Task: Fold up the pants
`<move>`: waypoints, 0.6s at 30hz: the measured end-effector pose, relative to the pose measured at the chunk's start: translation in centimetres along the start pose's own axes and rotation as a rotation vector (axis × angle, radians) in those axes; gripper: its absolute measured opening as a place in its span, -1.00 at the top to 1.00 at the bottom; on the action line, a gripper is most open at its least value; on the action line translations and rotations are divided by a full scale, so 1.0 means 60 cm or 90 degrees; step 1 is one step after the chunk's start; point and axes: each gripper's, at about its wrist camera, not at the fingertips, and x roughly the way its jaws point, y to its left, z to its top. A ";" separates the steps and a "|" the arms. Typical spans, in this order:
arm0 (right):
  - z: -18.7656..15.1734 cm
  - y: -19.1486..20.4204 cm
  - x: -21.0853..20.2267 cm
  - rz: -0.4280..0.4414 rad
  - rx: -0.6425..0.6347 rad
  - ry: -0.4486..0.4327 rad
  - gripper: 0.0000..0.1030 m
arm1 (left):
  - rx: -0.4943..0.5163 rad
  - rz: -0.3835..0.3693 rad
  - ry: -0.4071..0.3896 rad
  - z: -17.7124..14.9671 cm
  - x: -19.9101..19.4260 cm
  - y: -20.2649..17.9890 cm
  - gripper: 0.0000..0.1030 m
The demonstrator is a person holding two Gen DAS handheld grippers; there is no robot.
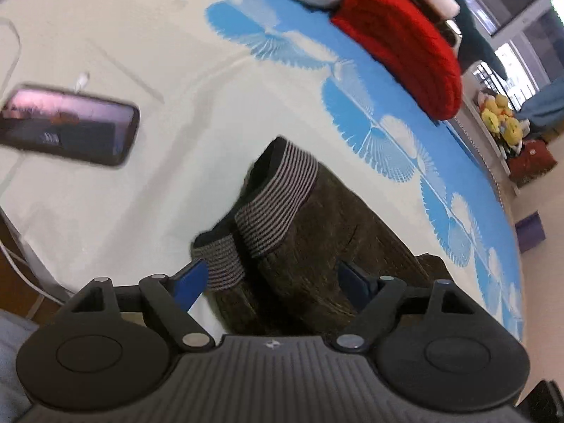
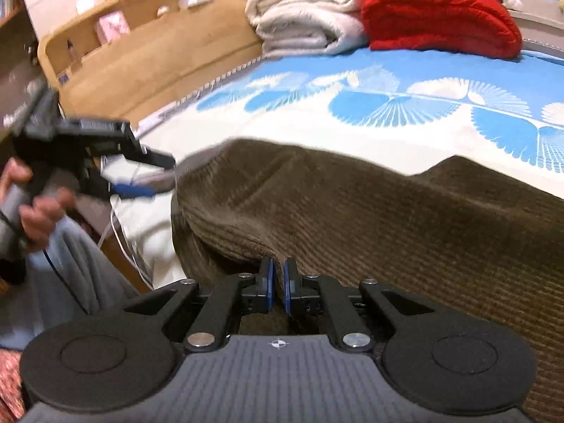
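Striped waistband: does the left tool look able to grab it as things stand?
Probably yes. The left tool is open, the striped waistband lies exposed just ahead on the brown corduroy pants, and nothing covers it.

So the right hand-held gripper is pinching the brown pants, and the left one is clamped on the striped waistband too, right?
Not quite. The right hand-held gripper does pinch the brown pants, but the left hand-held gripper is open, its pads clear of the striped waistband, as the left wrist view shows.

pants (image 2: pixel 387 218): brown corduroy, grey-striped waistband (image 1: pixel 278 194)
sheet (image 1: pixel 141 53): cream, blue fan print
blanket (image 2: pixel 440 17): red
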 end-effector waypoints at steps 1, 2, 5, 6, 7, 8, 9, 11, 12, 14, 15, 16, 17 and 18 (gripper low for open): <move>0.003 -0.003 0.001 0.003 0.006 -0.001 0.88 | -0.021 -0.011 0.004 0.001 0.008 0.001 -0.57; 0.004 -0.004 0.002 0.002 0.008 -0.004 0.88 | -0.035 -0.024 0.004 0.003 0.013 0.000 -0.44; 0.007 -0.008 -0.004 0.003 0.016 -0.012 0.88 | -0.022 -0.007 -0.002 0.010 0.019 -0.025 -0.11; 0.008 -0.009 -0.007 0.002 0.018 -0.016 0.88 | -0.012 0.005 -0.002 0.010 0.016 -0.035 -0.11; 0.010 -0.011 -0.011 0.002 0.023 -0.022 0.88 | -0.007 0.010 -0.001 0.010 0.011 -0.042 -0.11; 0.013 -0.014 -0.017 0.004 0.031 -0.031 0.88 | -0.004 0.006 -0.003 0.009 0.004 -0.046 -0.12; 0.016 -0.018 -0.019 0.007 0.040 -0.038 0.88 | -0.003 -0.007 -0.005 0.007 -0.003 -0.049 -0.16; 0.023 -0.029 -0.030 0.018 0.065 -0.060 0.91 | 0.002 -0.014 0.000 0.008 0.000 -0.053 -0.43; 0.026 -0.034 -0.034 0.023 0.076 -0.068 0.91 | -0.001 -0.002 0.008 0.011 0.011 -0.052 -0.51; 0.031 -0.043 -0.039 0.020 0.087 -0.077 0.91 | -0.030 0.018 0.038 0.013 0.040 -0.043 -0.55; 0.032 -0.045 -0.038 0.013 0.086 -0.075 0.91 | -0.041 0.020 0.046 0.012 0.047 -0.038 -0.55; 0.032 -0.047 -0.036 0.013 0.086 -0.067 0.90 | -0.046 0.023 0.057 0.009 0.055 -0.034 -0.55; 0.031 -0.049 -0.031 0.021 0.087 -0.048 0.83 | -0.046 0.025 0.065 0.004 0.059 -0.032 -0.55; 0.029 -0.049 -0.025 0.025 0.089 -0.026 0.83 | -0.042 0.026 0.066 -0.002 0.060 -0.031 -0.54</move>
